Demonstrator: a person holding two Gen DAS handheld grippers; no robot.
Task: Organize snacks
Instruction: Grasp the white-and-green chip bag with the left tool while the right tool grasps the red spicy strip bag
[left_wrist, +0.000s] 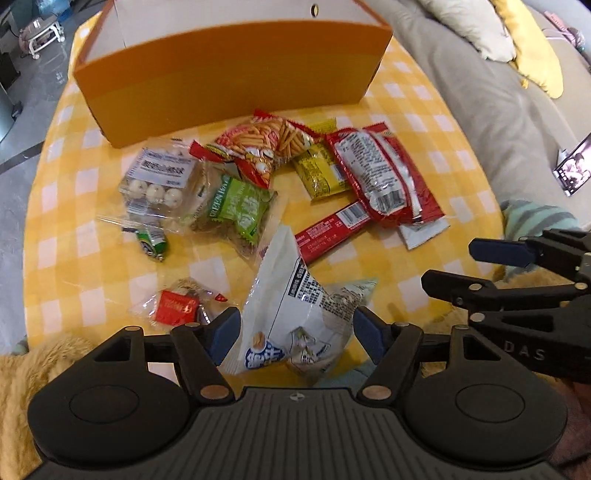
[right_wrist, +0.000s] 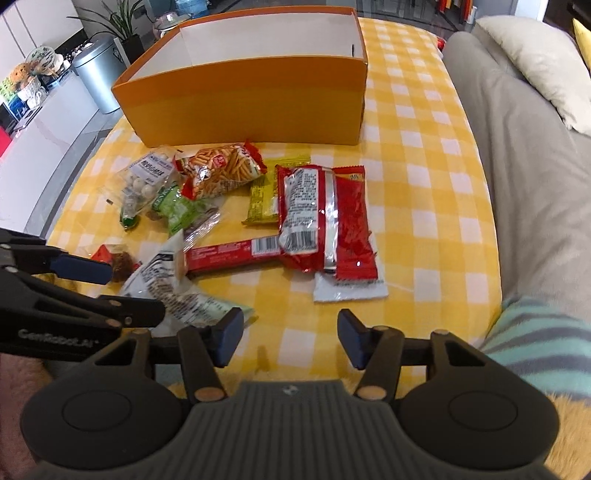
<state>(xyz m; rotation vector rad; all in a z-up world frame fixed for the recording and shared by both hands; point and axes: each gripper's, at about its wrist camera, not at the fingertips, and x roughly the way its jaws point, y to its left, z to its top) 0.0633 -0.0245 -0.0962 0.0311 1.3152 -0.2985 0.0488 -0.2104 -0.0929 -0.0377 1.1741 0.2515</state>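
An orange box (left_wrist: 229, 77) with a white inside stands at the far side of the yellow checked table; it also shows in the right wrist view (right_wrist: 251, 99). Snack packs lie in front of it: a stick-snack bag (left_wrist: 266, 144), a green pack (left_wrist: 236, 206), a bag of white balls (left_wrist: 155, 181), a yellow pack (left_wrist: 317, 173), red packs (left_wrist: 384, 177) and a red bar (left_wrist: 332, 225). My left gripper (left_wrist: 295, 332) is open with a white bag (left_wrist: 295, 306) between its jaws, pads apart from it. My right gripper (right_wrist: 288, 336) is open and empty above the table's near edge.
A grey sofa (right_wrist: 524, 155) with cushions runs along the right. A small red-labelled packet (left_wrist: 177, 306) lies near my left gripper. A striped teal cloth (right_wrist: 543, 343) lies at the near right. A silver bin (right_wrist: 96, 74) stands on the floor at the left.
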